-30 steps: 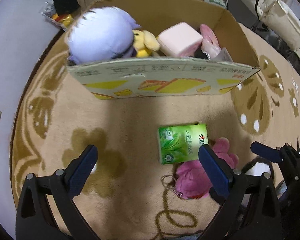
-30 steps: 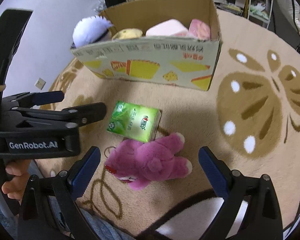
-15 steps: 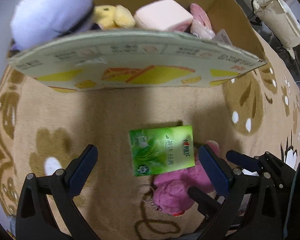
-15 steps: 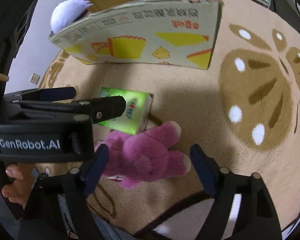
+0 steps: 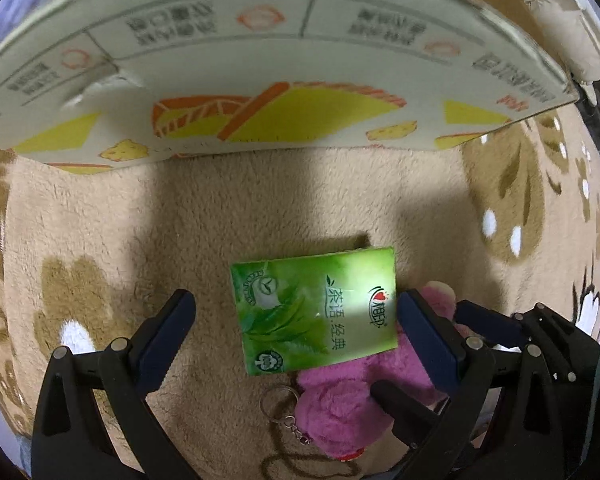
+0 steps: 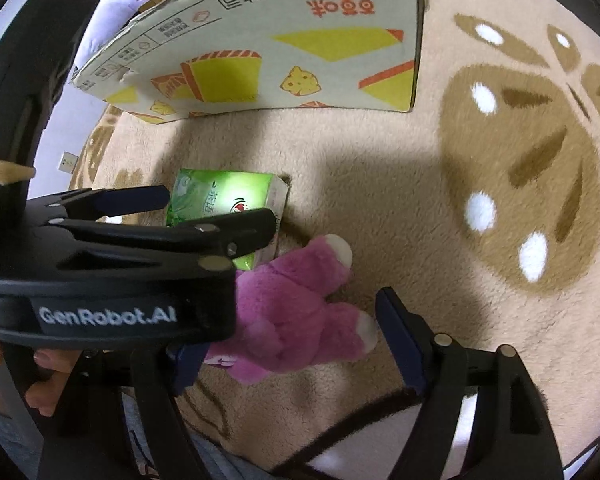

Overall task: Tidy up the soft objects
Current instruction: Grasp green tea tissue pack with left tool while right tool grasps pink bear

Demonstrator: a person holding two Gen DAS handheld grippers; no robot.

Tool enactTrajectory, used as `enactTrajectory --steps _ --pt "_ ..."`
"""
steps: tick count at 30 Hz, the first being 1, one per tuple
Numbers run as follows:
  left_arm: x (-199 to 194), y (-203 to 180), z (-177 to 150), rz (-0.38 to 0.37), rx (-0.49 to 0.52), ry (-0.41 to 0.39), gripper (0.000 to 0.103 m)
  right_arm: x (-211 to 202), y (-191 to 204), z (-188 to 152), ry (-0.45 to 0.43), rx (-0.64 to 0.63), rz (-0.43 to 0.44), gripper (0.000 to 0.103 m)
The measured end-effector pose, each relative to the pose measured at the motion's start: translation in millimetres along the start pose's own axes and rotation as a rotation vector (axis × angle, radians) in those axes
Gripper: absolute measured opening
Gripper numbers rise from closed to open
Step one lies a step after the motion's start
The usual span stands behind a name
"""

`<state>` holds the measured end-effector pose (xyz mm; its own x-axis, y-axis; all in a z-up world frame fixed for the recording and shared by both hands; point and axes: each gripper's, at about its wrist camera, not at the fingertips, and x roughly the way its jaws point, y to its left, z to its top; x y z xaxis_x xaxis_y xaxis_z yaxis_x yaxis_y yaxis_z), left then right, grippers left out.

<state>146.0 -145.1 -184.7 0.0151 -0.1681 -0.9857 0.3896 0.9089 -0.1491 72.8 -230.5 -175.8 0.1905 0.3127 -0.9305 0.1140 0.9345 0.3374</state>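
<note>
Over beige rug (image 5: 228,216), both open claws point down, straddling tissue pack (image 5: 316,312) and plush (image 6: 296,312).

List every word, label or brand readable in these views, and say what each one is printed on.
"GenRobot.AI": white lettering on the left gripper body.
"茶语.经典": on the green tissue pack.
Red heart logo brand beside it: too blurred to read.
Cardboard box: large Chinese lettering, seen upside down, and small panel print, too blurred to read.
</note>
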Motion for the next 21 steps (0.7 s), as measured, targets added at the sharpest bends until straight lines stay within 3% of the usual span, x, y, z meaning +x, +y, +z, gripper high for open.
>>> enactTrajectory --steps 3,7,12,13,21 --pt "5 -2 3 0.024 0.005 0.008 0.096 3 0 1 0.004 0.005 0.009 0.083" --pt "14 -4 6 0.027 -0.029 0.023 0.074 7 -6 1 0.022 0.031 0.044 0.083" --pt "15 7 6 0.053 -0.073 0.019 0.074 10 -9 2 0.026 0.059 0.071 0.083" --pt "12 12 5 0.053 -0.078 0.018 0.073 9 -9 2 0.020 0.062 0.077 0.076" --pt "-4 28 -10 0.096 -0.147 -0.027 0.073 -11 -18 -2 -0.047 0.060 0.069 0.067"
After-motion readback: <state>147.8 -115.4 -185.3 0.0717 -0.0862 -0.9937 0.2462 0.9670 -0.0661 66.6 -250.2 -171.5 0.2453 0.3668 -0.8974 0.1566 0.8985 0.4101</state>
